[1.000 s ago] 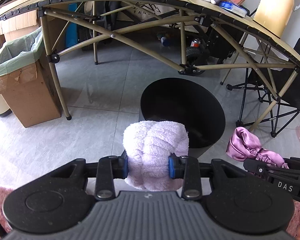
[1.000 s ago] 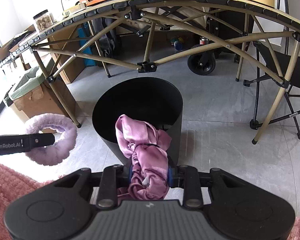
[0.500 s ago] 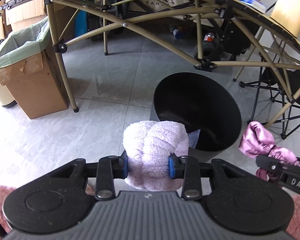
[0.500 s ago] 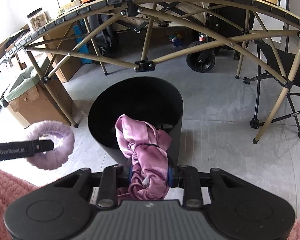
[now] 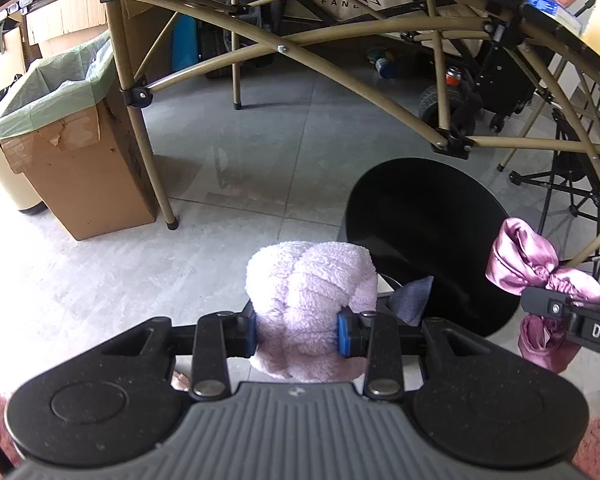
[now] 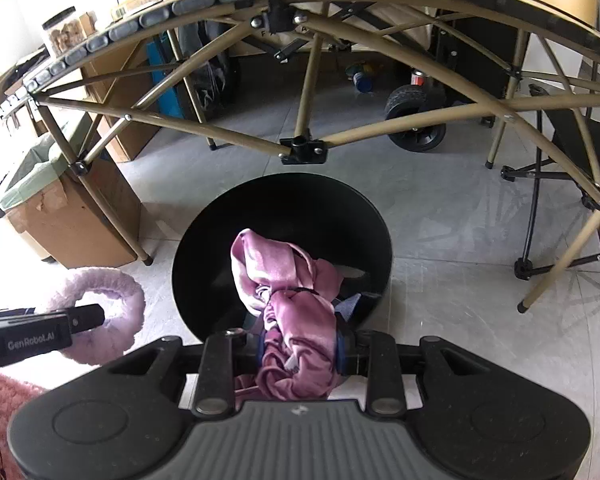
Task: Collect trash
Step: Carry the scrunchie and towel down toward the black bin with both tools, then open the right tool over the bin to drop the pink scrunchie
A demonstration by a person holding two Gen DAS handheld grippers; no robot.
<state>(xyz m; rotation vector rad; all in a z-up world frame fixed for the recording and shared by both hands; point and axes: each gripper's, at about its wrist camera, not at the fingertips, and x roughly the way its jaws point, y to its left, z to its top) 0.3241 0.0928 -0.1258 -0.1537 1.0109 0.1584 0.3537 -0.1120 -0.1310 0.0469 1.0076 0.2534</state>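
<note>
My left gripper (image 5: 298, 330) is shut on a fluffy lilac fabric ring (image 5: 310, 312), held above the floor just left of a round black bin (image 5: 428, 216). The ring also shows in the right wrist view (image 6: 108, 316). My right gripper (image 6: 300, 350) is shut on a crumpled pink satin cloth (image 6: 296, 320), held over the near rim of the bin (image 6: 284, 204). The cloth also shows in the left wrist view (image 5: 540, 280). A blue-grey scrap (image 5: 414, 298) lies inside the bin.
A folding table with a tan tube frame (image 6: 304, 148) spans above and behind the bin. A cardboard box lined with a green bag (image 5: 72, 160) stands left. A black folding chair (image 6: 572, 184) is right. Pink carpet (image 6: 8, 400) lies at the near edge.
Both grippers have moved closer to the bin and lower, each still holding its item. The bin looks larger and nearer in both views.
</note>
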